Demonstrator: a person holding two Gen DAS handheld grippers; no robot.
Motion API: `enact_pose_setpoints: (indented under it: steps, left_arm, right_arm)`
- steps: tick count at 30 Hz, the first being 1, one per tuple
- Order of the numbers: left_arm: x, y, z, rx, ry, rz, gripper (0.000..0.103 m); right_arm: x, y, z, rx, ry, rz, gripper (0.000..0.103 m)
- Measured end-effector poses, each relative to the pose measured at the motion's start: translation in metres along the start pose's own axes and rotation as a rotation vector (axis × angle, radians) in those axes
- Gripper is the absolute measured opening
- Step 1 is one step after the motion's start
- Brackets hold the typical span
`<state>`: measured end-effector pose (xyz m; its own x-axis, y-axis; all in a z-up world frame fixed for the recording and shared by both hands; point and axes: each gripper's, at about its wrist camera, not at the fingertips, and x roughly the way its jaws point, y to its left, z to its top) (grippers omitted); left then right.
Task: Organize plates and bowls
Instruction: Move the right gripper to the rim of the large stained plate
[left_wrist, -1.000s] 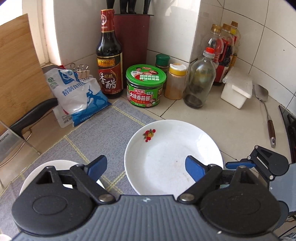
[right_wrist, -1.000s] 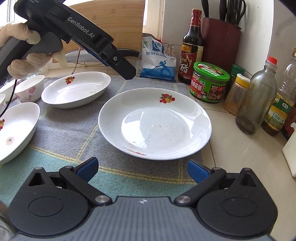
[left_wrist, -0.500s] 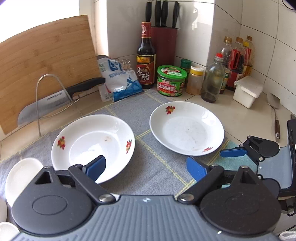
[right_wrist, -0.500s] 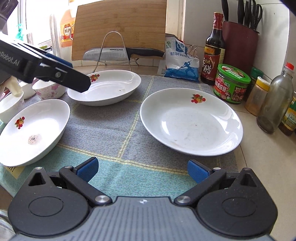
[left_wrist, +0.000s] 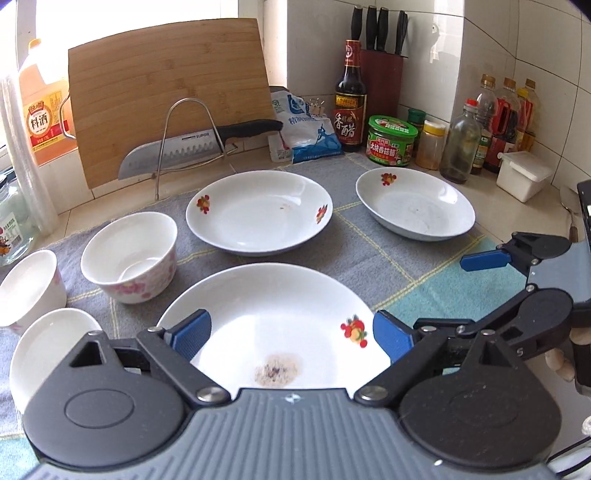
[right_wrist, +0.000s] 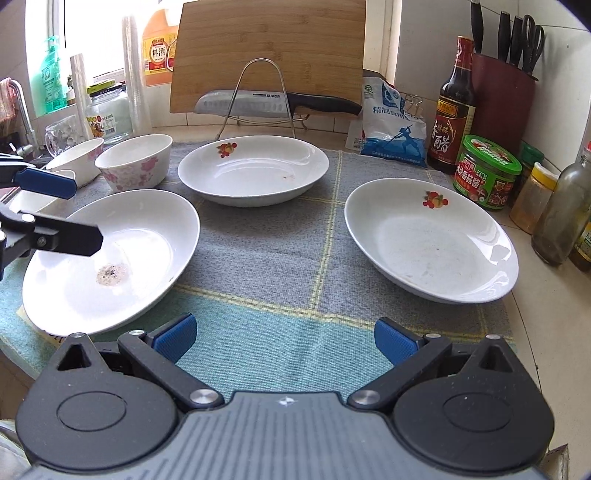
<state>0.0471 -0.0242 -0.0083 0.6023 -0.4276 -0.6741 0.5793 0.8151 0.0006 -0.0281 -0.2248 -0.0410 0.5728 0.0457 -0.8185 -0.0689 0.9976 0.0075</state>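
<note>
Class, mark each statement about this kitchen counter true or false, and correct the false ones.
1. The white plate with a brown stain lies under the open left claw. True.
2. The steel kitchen knife lies flat on the grey-green checked cloth. False: it rests on a wire rack.
3. The pink-flowered white bowl stands upright. True.
4. The right claw grips a plate. False: it is open and holds nothing.
</note>
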Motion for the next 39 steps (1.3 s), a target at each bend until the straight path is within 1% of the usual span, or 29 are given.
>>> enact_pose_setpoints:
  steps: [2,9,14,19,20,22,26,28,34,39]
  left_arm:
    - [-0.004,0.002,-0.009,-0.003,0.011,-0.008,0.094]
    - [-0.021,0.014,-0.031,0.003,0.027,-0.003,0.095]
    - [-0.027,0.027,-0.046,-0.019,0.050,0.004,0.096]
    - [-0.026,0.038,-0.060,-0.023,0.087,0.018,0.096]
    - [-0.025,0.040,-0.064,-0.021,0.093,0.013,0.099]
    - [-0.021,0.042,-0.071,-0.017,0.106,0.006,0.099]
    - [-0.012,0.041,-0.080,0.018,0.130,0.008,0.099]
    - [-0.006,0.040,-0.083,0.029,0.140,0.006,0.100]
    - [0.003,0.044,-0.079,0.035,0.108,-0.019,0.102]
    - [0.008,0.044,-0.075,0.050,0.093,-0.036,0.103]
  right_arm:
    - [-0.001,0.006,0.001,-0.006,0.000,0.005,0.103]
    - [-0.001,0.027,0.007,-0.011,-0.004,0.013,0.103]
    - [-0.002,0.039,0.013,-0.012,-0.009,0.029,0.103]
    - [-0.001,0.049,0.019,-0.015,-0.007,0.055,0.103]
    - [-0.001,0.050,0.020,-0.011,-0.004,0.065,0.103]
    - [-0.001,0.052,0.021,-0.007,0.001,0.087,0.103]
    - [0.000,0.059,0.021,-0.037,0.019,0.092,0.103]
    - [0.003,0.060,0.021,-0.051,0.036,0.099,0.103]
    - [0.013,0.064,0.016,-0.074,0.094,0.117,0.103]
    - [0.021,0.059,0.016,-0.031,0.118,0.170,0.103]
